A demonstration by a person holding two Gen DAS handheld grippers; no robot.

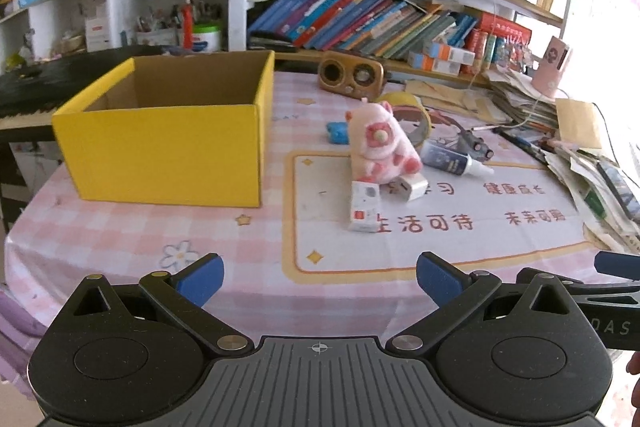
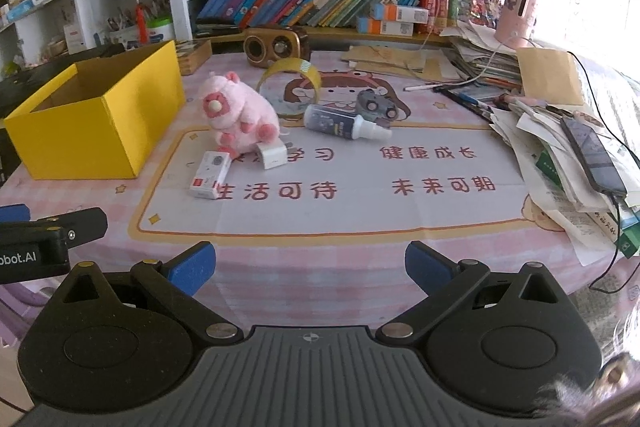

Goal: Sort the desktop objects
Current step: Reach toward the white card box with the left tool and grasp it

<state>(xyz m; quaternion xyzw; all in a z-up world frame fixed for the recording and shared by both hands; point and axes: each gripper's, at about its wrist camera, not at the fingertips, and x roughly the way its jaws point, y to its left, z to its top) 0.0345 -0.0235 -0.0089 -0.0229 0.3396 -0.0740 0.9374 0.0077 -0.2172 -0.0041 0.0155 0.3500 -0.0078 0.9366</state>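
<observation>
Both grippers hover over the near edge of the desk, the left gripper (image 1: 320, 277) and the right gripper (image 2: 310, 265) each with blue fingers (image 2: 192, 267) spread wide, holding and touching nothing. A pink plush toy (image 2: 240, 115) sits mid-desk, touching a white charger (image 2: 272, 155) and just beside a small white box (image 2: 210, 175). The open yellow box (image 1: 168, 143) stands toward the left edge.

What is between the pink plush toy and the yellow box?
Nothing. Between the pink plush toy and the yellow box there is only bare pink checked tablecloth. The right wrist view shows it best.
</observation>
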